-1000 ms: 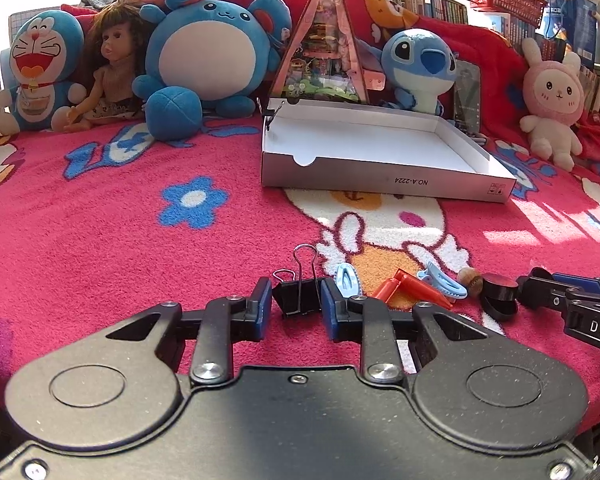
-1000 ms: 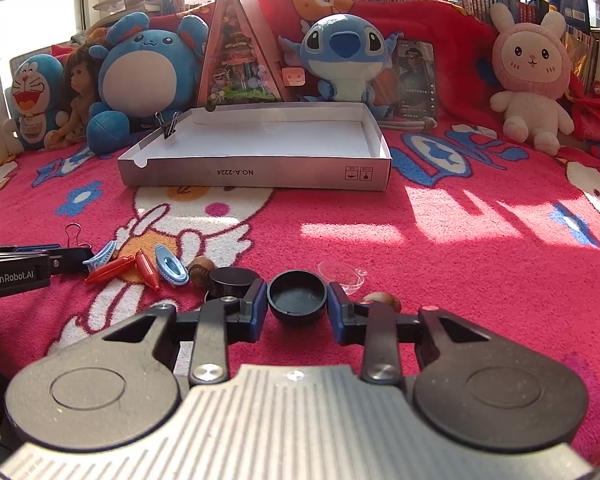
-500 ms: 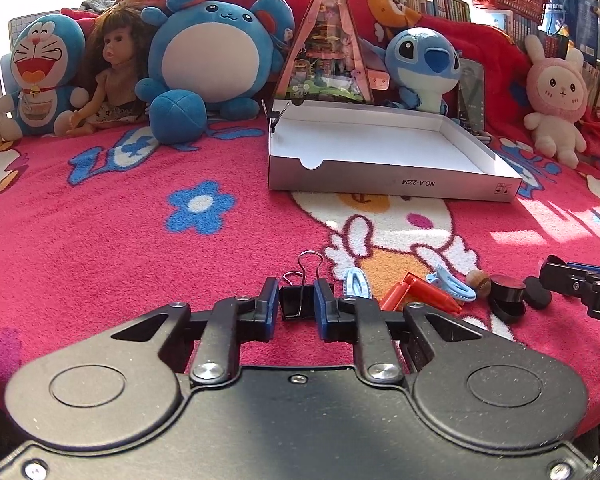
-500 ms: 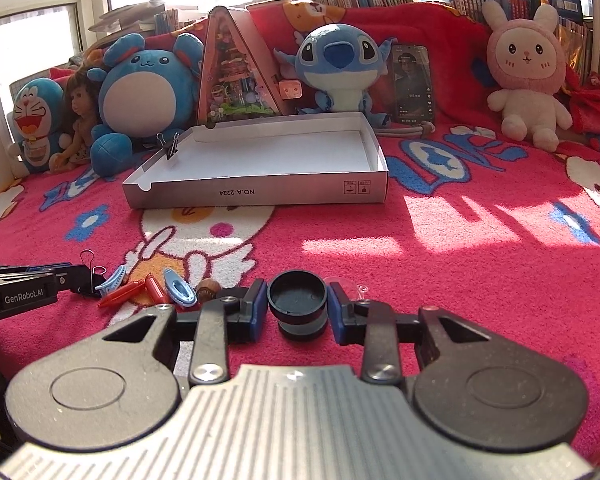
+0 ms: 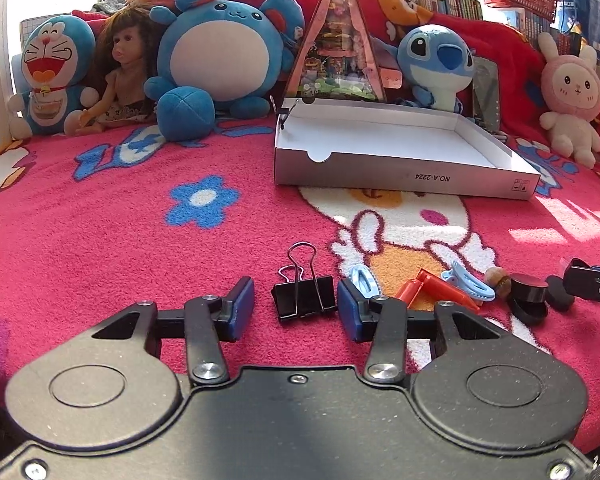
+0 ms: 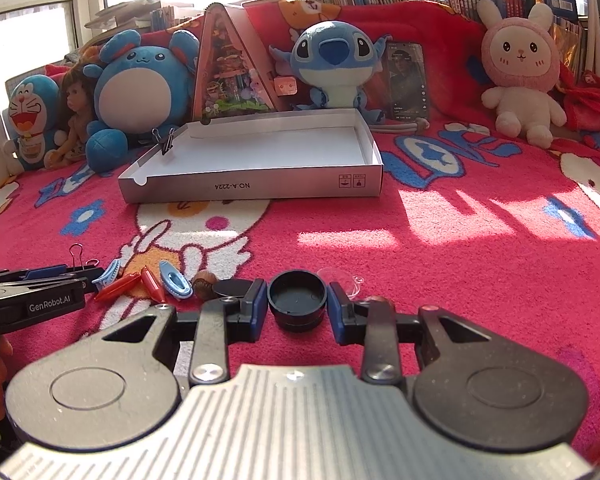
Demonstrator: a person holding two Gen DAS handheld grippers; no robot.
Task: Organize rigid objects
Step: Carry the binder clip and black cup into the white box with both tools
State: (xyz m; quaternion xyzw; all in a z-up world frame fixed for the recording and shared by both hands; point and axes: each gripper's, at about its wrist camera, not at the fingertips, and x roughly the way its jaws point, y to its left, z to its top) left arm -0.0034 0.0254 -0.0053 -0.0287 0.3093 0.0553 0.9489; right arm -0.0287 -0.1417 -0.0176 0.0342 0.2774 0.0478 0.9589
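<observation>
Straddling the black binder clip (image 5: 305,300) that sits on the red blanket (image 5: 100,248), the left tongs (image 5: 296,306) are opening, their blue pads clear of the clip on both sides, so this reads as a grip let go rather than a lift. To the right lie pale blue clips (image 5: 466,285), an orange piece (image 5: 436,286) and a nut (image 5: 498,279), and further right the right tongs (image 6: 298,304) stand narrow, clamped on a black round cap (image 6: 297,294). Both items look bound for the open white box (image 6: 260,184) beyond, where another binder clip (image 6: 166,142) sits on the rim; the left tongs likely need to re-close squarely on the clip's body before lifting.
</observation>
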